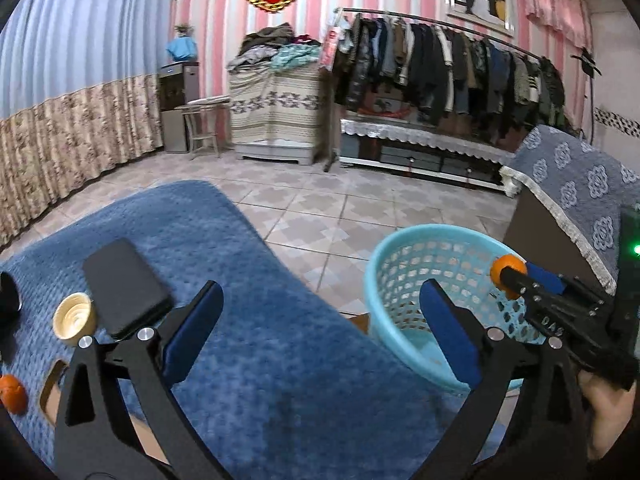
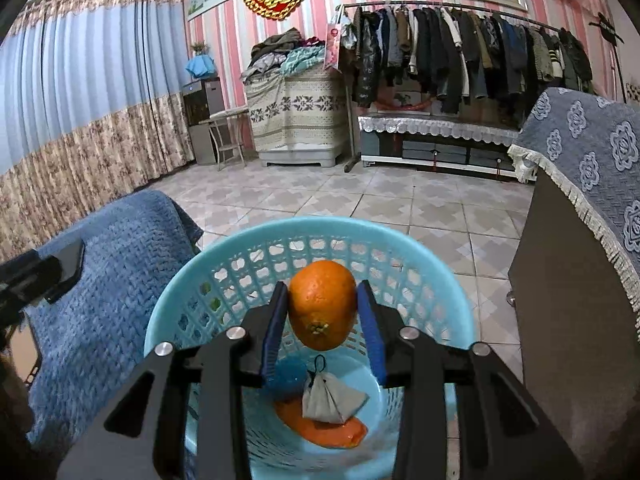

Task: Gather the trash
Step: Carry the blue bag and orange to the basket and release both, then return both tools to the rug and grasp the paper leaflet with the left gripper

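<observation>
My right claw [image 2: 322, 312] gripped an orange [image 2: 322, 310] between its blue pads, held just above the open mouth of a light blue lattice basket [image 2: 420, 264]. At the bottom of that basket lay a strip of orange peel [image 2: 320, 430], a grey pyramid tea bag [image 2: 330, 398] resting on it, and a fuzzy blue ball [image 2: 286, 376] touching them. My left claw [image 1: 322, 328] stood wide apart with nothing between its pads, over a table draped in a blue knitted cloth [image 1: 248, 344], beside the basket. On that cloth, to the left, a black flat case [image 1: 124, 286] lay just beside a cream bottle cap [image 1: 74, 318], and another orange piece [image 1: 14, 394] sat near the cloth's edge. A dark cabinet under a blue flowered cover [image 2: 592, 148] crowded the basket's right side. Beyond lay a tiled floor [image 2: 360, 196], a rack of hanging coats [image 2: 460, 56], a covered chest piled with clothes [image 2: 296, 120] and long curtains [image 2: 80, 100].
</observation>
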`<state>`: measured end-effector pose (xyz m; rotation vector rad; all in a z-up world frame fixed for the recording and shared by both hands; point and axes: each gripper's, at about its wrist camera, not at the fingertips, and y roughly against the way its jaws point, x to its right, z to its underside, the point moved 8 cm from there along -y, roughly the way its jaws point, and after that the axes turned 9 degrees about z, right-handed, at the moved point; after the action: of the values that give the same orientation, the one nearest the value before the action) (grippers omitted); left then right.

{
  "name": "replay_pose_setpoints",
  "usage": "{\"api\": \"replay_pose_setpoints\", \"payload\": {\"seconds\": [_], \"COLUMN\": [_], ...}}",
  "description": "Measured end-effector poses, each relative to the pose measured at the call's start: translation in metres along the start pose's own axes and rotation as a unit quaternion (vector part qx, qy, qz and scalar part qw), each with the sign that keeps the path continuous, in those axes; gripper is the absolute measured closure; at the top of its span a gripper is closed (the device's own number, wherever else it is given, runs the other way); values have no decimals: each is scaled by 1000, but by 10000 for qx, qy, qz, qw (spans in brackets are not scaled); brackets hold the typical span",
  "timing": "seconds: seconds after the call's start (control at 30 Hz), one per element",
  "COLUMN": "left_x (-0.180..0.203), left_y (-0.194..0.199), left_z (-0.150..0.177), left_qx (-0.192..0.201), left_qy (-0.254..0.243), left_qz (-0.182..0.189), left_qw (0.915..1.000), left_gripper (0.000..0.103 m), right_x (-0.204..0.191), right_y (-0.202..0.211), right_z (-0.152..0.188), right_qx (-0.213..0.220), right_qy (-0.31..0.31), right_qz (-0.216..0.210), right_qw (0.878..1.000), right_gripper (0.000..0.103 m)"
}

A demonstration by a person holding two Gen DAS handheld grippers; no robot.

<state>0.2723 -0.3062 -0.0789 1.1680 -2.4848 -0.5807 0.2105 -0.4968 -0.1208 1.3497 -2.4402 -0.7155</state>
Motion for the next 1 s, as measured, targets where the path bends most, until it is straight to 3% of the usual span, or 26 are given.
{"api": "replay_pose_setpoints", "payload": {"seconds": [0.07, 0.1, 0.17, 0.3, 0.57, 1.0], "left_x": [-9, -13, -18, -30, -67, -169], "left_y": [5, 9, 15, 31, 88, 192], "left_z": [0, -1, -2, -2, 10, 65], "left_qx": [21, 47, 78, 86, 249, 152], "left_qy": [94, 118, 130, 303, 545, 1148], "left_qz": [-56, -103, -171, -232, -556, -1553], "left_qw": [9999, 9999, 9997, 9992, 9967, 9811], "left_gripper": [7, 7, 7, 6, 6, 6], "right_x": [-6, -7, -7, -10, -40, -163], "right_y": [-1, 1, 6, 15, 47, 103], "right_z": [0, 0, -3, -6, -14, 18], "right_qx": [-50, -15, 93, 87, 268, 180], "right_qy": [26, 58, 101, 153, 295, 588], "right_qz": [-21, 29, 146, 110, -37, -1109], "right_qw": [10000, 10000, 9998, 9998, 9992, 9919], "right_gripper": [56, 41, 24, 15, 8, 7]}}
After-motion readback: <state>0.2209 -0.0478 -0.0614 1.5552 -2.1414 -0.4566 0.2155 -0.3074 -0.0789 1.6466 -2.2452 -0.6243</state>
